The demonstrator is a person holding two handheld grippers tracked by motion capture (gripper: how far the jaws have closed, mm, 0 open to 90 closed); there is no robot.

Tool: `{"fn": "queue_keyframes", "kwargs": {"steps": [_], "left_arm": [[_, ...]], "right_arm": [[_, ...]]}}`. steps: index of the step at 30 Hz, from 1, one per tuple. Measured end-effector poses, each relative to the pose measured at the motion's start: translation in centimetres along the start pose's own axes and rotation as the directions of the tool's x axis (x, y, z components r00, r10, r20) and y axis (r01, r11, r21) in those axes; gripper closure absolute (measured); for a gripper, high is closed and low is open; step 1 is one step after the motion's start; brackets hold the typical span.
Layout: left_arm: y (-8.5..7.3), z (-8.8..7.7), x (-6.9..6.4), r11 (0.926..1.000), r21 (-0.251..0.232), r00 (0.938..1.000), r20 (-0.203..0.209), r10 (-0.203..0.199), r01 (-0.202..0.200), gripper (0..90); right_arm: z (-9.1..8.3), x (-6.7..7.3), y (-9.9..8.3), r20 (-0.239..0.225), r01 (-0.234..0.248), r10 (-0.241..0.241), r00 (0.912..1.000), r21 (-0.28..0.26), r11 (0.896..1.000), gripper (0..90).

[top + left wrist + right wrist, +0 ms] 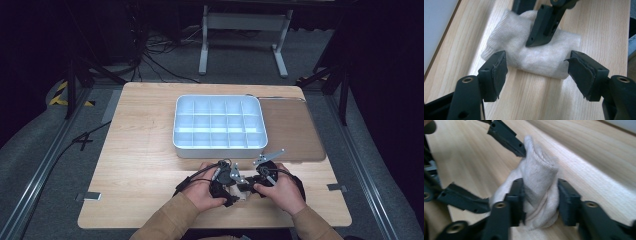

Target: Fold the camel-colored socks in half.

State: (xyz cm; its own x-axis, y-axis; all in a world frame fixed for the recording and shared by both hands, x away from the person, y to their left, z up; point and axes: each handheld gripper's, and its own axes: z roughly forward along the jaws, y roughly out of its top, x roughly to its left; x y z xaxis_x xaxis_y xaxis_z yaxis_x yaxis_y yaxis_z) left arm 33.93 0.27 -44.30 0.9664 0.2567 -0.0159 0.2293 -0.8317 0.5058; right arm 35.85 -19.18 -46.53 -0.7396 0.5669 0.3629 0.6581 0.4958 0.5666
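Two hand-held claws work on a single item at the near edge of the worktop (150, 130), in front of the person.

Item: a white knitted cloth (531, 53), bunched and partly folded, lies on the bare wood between the two claws. In the high view the cloth (243, 192) sits between the two hands, on the near side of a white compartment tray (219, 145) and apart from it.

Right claw (540, 200): its two black jaws stand on either side of a raised fold of the cloth (537, 185), and the fabric fills the gap between them and is squeezed in at the sides. The pads press on it; the claw is pinching the cloth. In the left gripper view one jaw of this claw comes down from the top of the picture and rests on top of the cloth.

Left claw (537, 72): its jaws are spread wide. The near edge of the cloth lies between the jaw tips, and neither pad presses on it. The torn rubber facing of both pads is visible. In the right gripper view this claw's jaws stand at the left, one tip meeting the upper end of the cloth.

Hands: the left hand (202, 192) and right hand (280, 190) each grasp a claw body, close together, with tan sleeves entering from the bottom.

A brown mat (295, 130) lies to the right of the tray.
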Motion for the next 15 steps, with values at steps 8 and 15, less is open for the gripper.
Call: {"fn": "queue_keyframes", "kwargs": {"steps": [8,15], "left_arm": [[-0.5,-0.6,0.2,1.0,0.002,0.9999,-0.012,-0.003,0.003,31.6],[-1.1,-1.6,0.8,0.9993,-0.023,0.9995,-0.011,-0.029,0.029,31.7]], "right_arm": [[-0.2,0.7,0.4,0.026,0.064,-0.064,0.9976,0.015,0.998,74.8],[-1.1,1.2,0.6,0.049,0.094,-0.094,0.9943,0.014,0.995,76.2]]}}
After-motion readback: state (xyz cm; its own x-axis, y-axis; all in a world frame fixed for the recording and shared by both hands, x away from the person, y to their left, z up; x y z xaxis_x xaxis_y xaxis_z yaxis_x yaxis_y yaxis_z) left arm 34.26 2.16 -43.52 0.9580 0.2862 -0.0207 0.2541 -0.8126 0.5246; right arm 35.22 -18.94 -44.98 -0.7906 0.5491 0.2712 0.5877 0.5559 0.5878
